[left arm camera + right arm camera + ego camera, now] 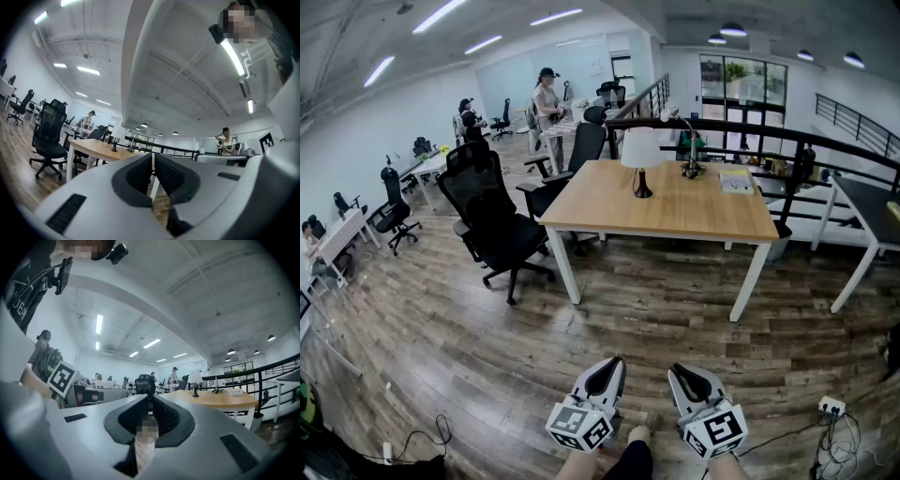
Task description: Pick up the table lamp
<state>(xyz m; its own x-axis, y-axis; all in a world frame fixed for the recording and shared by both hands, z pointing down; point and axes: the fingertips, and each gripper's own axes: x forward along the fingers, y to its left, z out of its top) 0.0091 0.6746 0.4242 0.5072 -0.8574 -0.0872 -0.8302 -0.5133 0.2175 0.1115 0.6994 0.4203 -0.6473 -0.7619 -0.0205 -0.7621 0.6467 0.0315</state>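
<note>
While I stand on the dark wood-plank floor (628,328), both tongs sit low in the head view, side by side and pointing level toward the light wooden table with white legs (675,214).

Left gripper (609,366): jaws drawn together, only a thin slit between the ribbed black pads, nothing held.

Right gripper (682,371): jaws closed pad against pad, nothing held.

Task item: the table lamp with white drum shade and dark slender base (640,150) stands upright on the table's far half, left of centre. It is well apart from both tongs, and neither touches it.

Other items on the table: a thin gooseneck desk lamp on a dark base (691,161) stands to the right of the white-shaded lamp, and a flat printed booklet (736,180) lies further right.

Surroundings: a black mesh office chair on castors (497,225) stands off the table's left end, and a black metal railing (750,131) runs behind the table.
</note>
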